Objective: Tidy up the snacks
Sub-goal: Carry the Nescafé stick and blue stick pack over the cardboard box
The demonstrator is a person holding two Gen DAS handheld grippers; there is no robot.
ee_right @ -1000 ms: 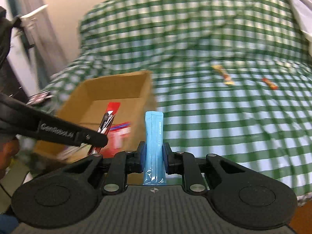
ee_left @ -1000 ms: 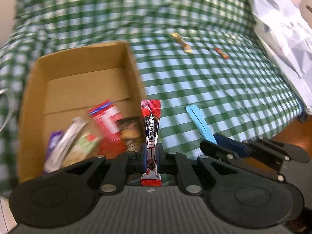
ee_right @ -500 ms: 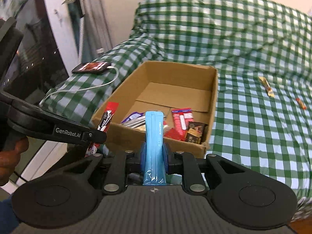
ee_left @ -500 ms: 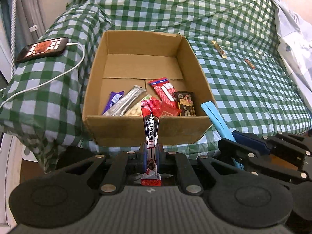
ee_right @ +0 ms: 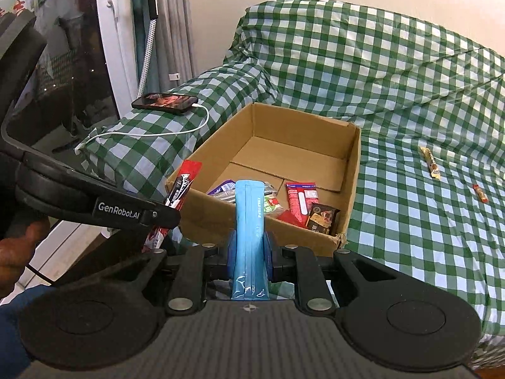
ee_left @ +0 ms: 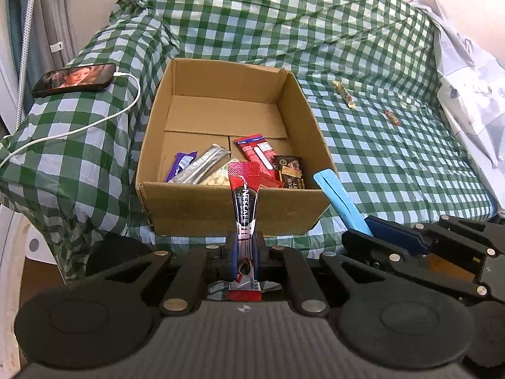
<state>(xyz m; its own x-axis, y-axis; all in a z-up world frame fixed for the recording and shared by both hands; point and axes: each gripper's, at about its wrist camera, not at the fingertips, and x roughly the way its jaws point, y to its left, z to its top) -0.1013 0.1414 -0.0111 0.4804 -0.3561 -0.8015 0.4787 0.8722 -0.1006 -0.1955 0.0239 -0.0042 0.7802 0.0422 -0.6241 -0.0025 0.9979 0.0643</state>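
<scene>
My left gripper (ee_left: 243, 254) is shut on a red and black Nescafe stick (ee_left: 244, 195), held upright in front of the open cardboard box (ee_left: 221, 205). My right gripper (ee_right: 250, 246) is shut on a light blue snack stick (ee_right: 249, 221), also just before the box (ee_right: 353, 170). The blue stick also shows in the left wrist view (ee_left: 341, 199), and the Nescafe stick in the right wrist view (ee_right: 183, 186). Several snack packets (ee_left: 262, 158) lie in the box's near half. Two small snacks lie on the checked cloth: a gold bar (ee_left: 344, 94) and a small red one (ee_left: 392, 117).
The box sits on a green and white checked cloth (ee_left: 394, 164) over a couch. A phone (ee_left: 74, 77) with a white cable (ee_left: 94, 123) lies on the left armrest. A white plastic bag (ee_left: 467, 72) lies at the right. A glass door and poles stand at the left.
Both grippers have drawn back from the box toward the couch's front edge, each still holding its stick. The whole box and the phone have come into view.
</scene>
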